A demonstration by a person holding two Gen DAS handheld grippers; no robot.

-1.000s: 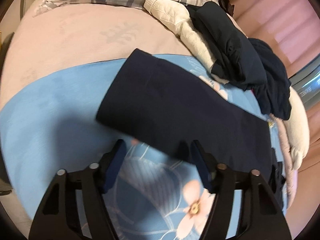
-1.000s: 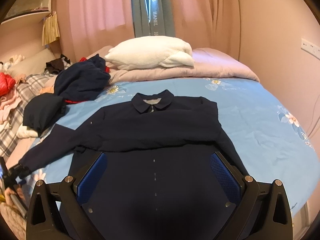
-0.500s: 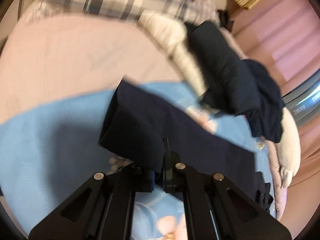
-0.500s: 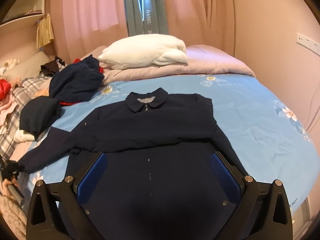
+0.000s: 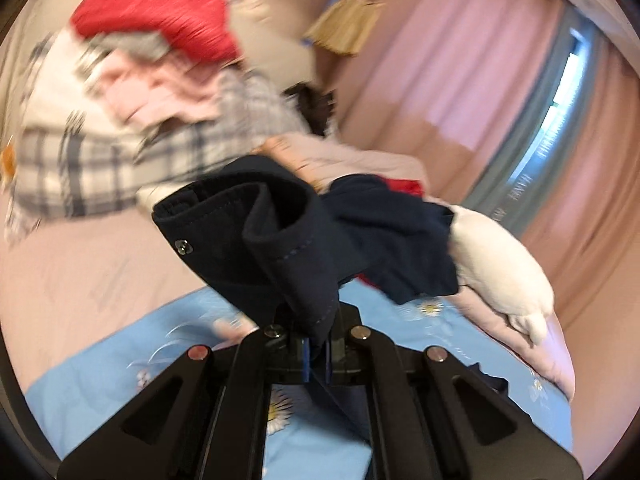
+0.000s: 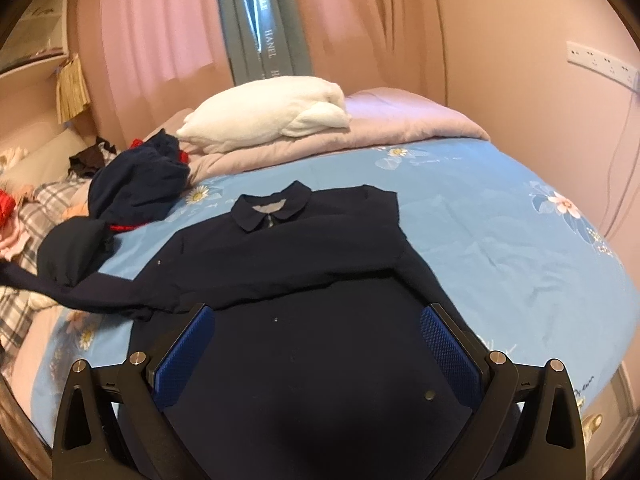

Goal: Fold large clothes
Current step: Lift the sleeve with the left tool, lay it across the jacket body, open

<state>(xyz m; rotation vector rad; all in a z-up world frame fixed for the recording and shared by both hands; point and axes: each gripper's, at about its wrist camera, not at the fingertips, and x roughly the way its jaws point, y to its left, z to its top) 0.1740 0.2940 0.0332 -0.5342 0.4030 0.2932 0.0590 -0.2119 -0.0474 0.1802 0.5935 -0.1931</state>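
Note:
A large navy collared jacket point(image 6: 304, 264) lies flat on the blue floral bedsheet point(image 6: 500, 240), collar away from me, its right sleeve folded across the chest. Its left sleeve point(image 6: 80, 288) stretches off to the left, raised off the bed. My left gripper point(image 5: 316, 354) is shut on that sleeve's cuff point(image 5: 272, 248) and holds it up in the air; a snap button shows on the cuff. My right gripper point(image 6: 320, 356) is open and empty, hovering over the jacket's lower body.
A heap of dark navy and red clothes point(image 6: 136, 184) lies left of the jacket. A white pillow point(image 6: 268, 116) rests on a folded lilac quilt point(image 6: 400, 124) at the far side. Plaid bedding and red and pink clothes point(image 5: 152, 24) pile at the left.
My left gripper closed on the sleeve cuff and lifted it off the bed, swinging upward. The right gripper stayed open above the jacket, drifting slightly.

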